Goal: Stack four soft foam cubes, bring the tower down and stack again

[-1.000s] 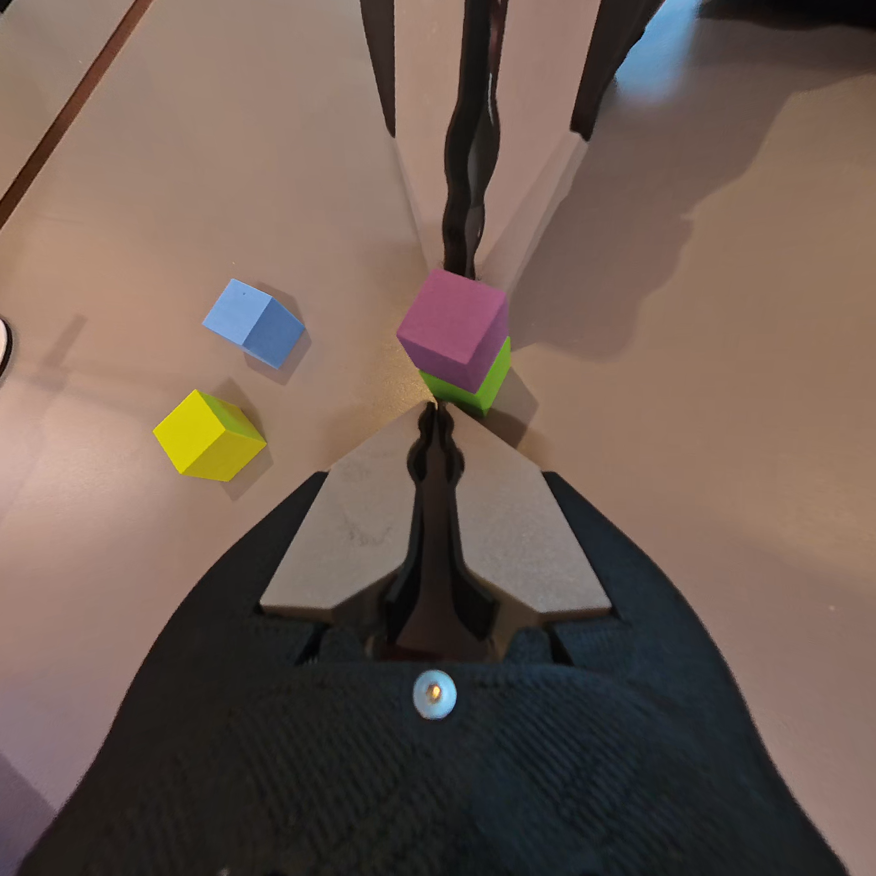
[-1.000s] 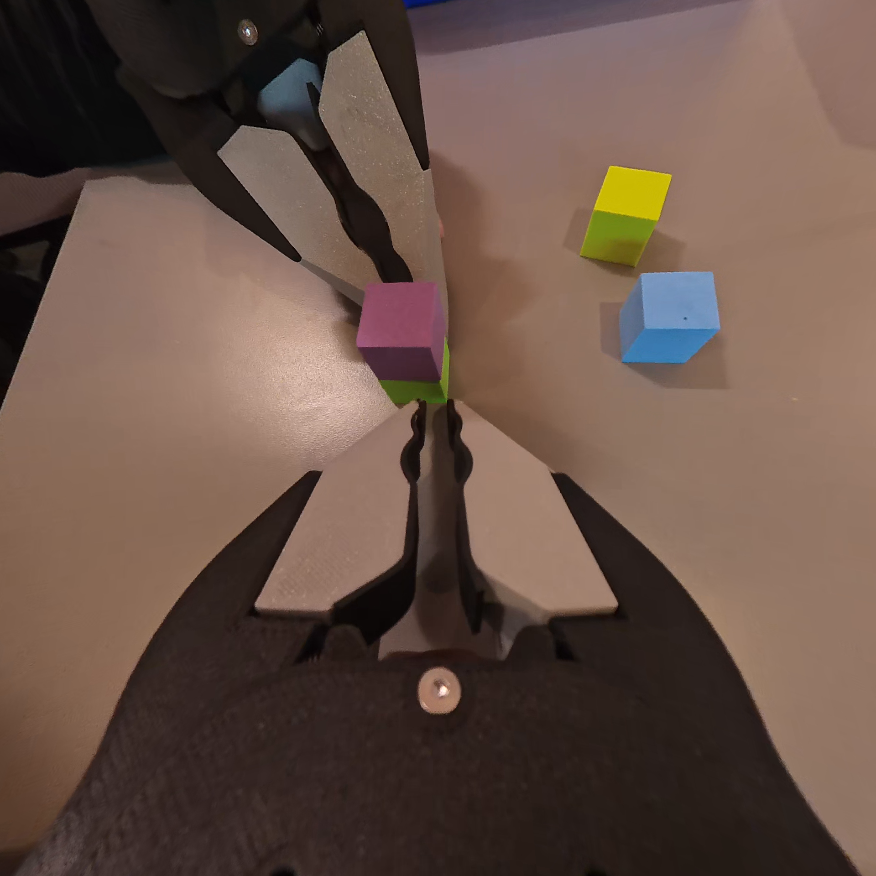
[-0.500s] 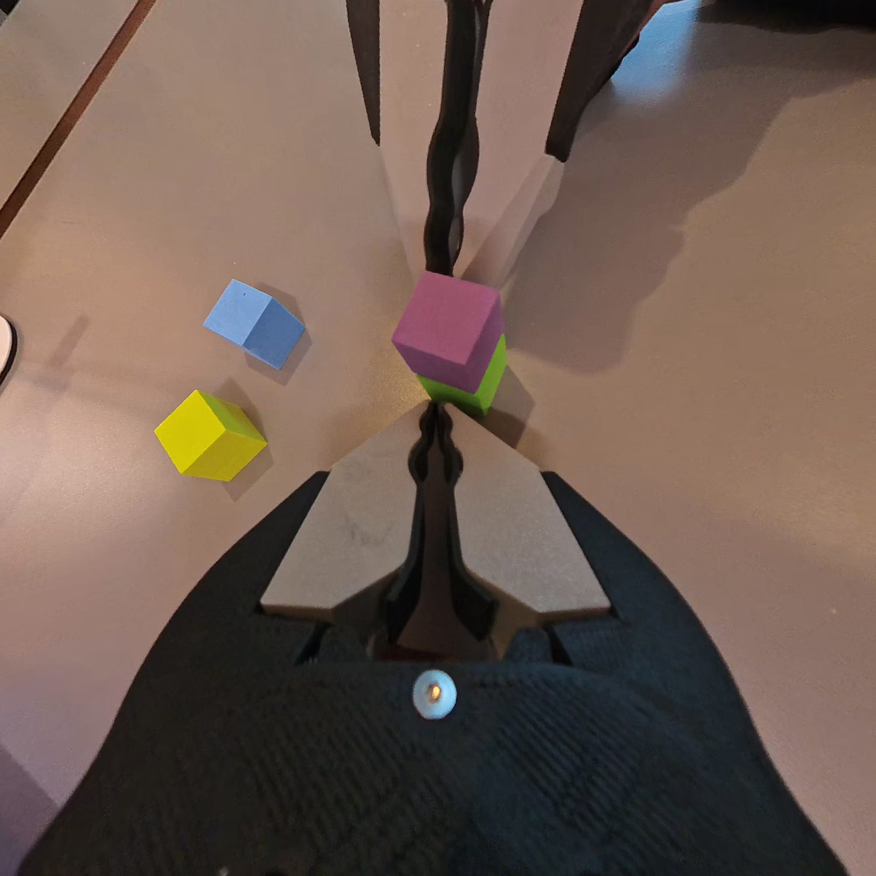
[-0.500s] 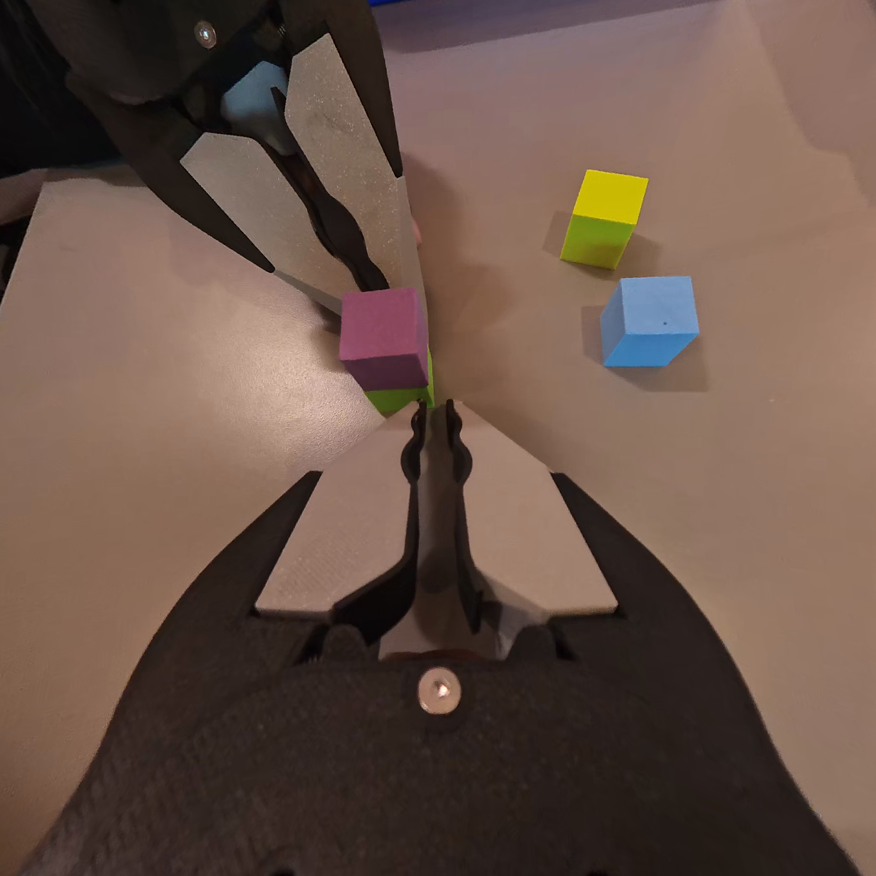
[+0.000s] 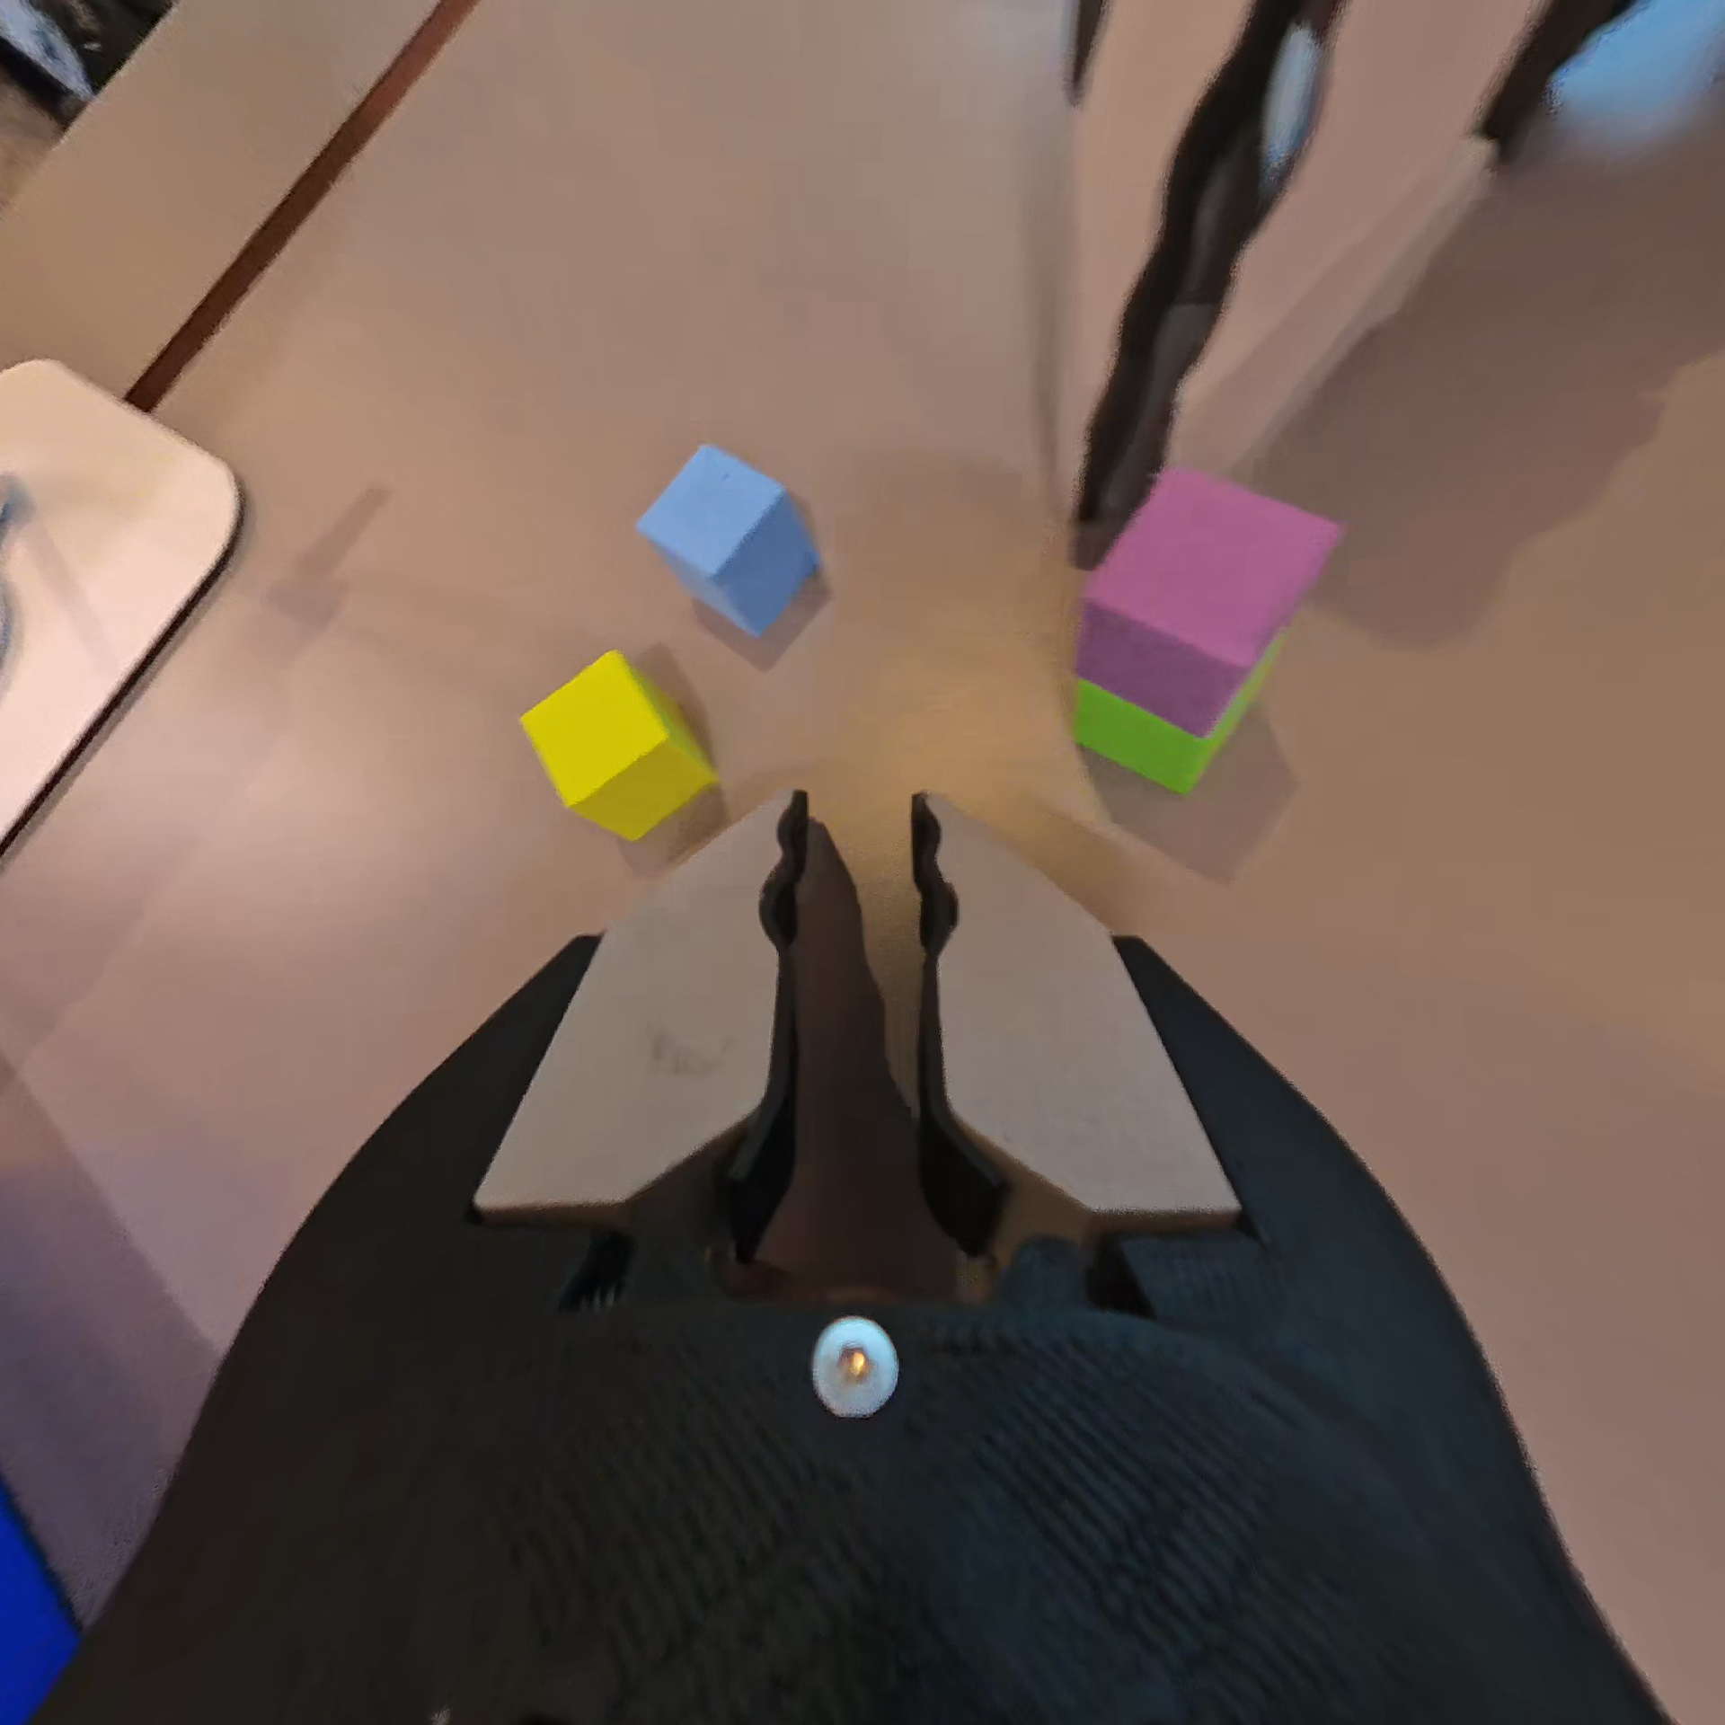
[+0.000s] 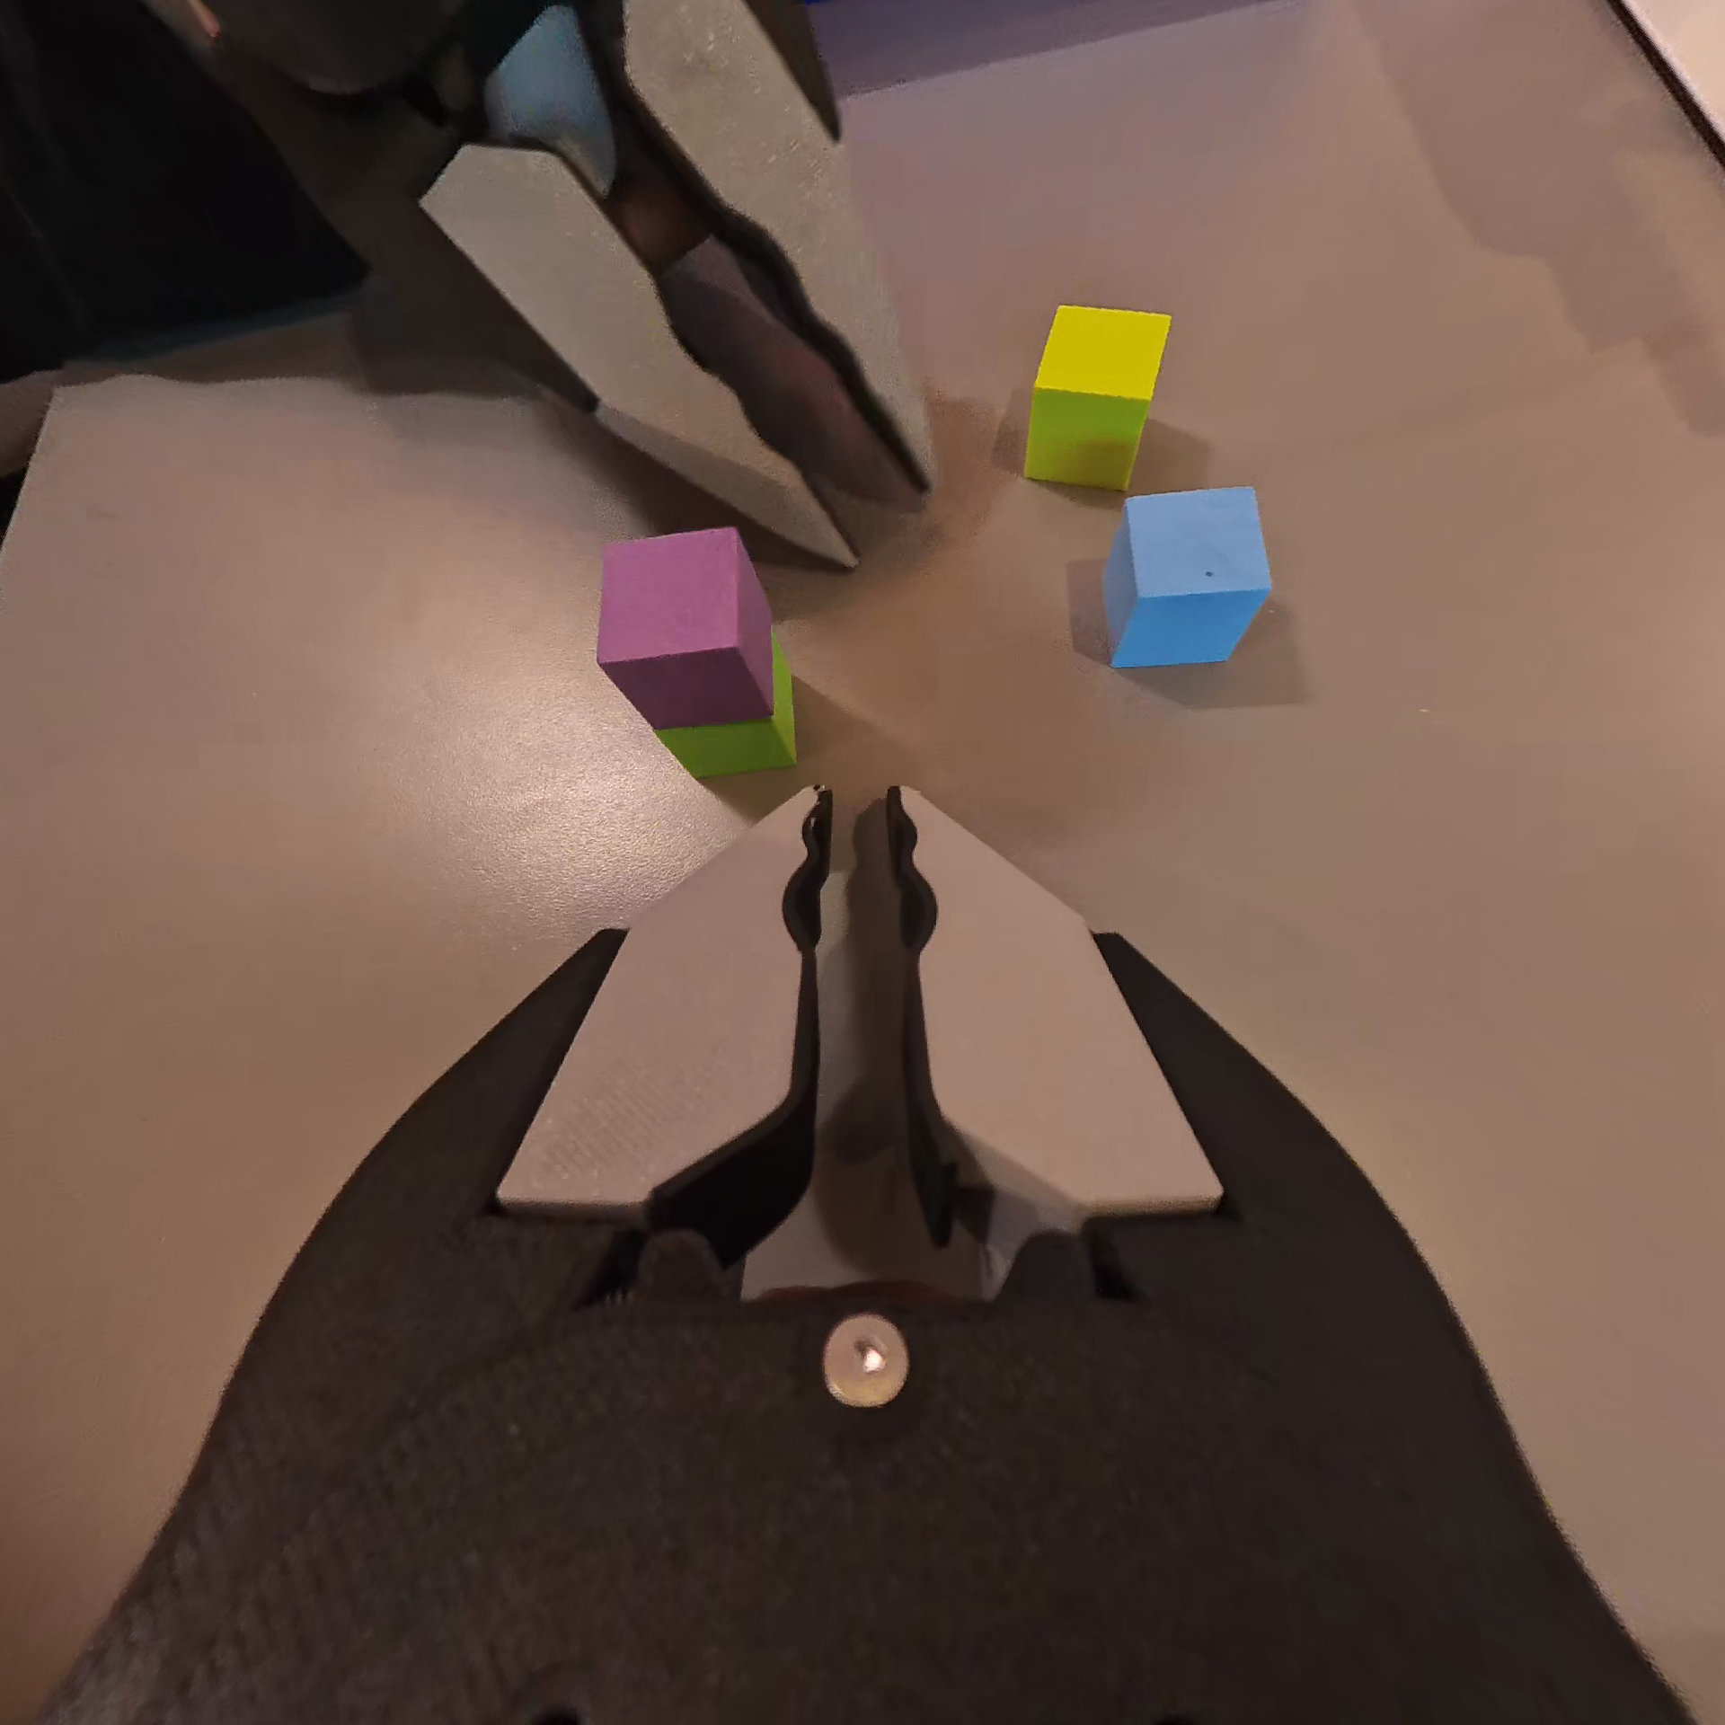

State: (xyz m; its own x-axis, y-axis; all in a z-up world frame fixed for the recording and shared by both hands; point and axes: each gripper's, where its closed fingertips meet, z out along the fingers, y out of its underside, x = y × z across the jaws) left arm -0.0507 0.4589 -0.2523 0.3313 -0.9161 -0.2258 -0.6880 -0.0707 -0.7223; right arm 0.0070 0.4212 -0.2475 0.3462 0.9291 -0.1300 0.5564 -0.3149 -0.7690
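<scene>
The purple cube (image 6: 681,616) sits on the green cube (image 6: 742,737), a little skewed so a strip of green shows along one side; this two-high stack is the start of the tower, standing on the brown surface (image 6: 327,747). The yellow cube (image 5: 611,742) and the blue cube (image 5: 733,537) lie loose, near each other and well apart from the stack, which leaves two more to go on top (half the first stack, by my reading).

The left hand-held gripper (image 5: 851,807) is empty, its jaws a modest gap apart, and it points between the yellow cube and the stack, nearer the yellow one, which looks like its next pick. The right hand-held gripper (image 6: 854,801) is also empty, its jaws only a narrow slit apart, its tips just beside the green cube without touching it.

Room is good: bare surface lies all round the loose cubes. In the left wrist view a pale board with a rounded corner (image 5: 103,560) lies at the far left, and a dark seam (image 5: 299,196) runs beyond the cubes; neither crowds the work. The one tight spot is the stack itself, with both tools close by.
</scene>
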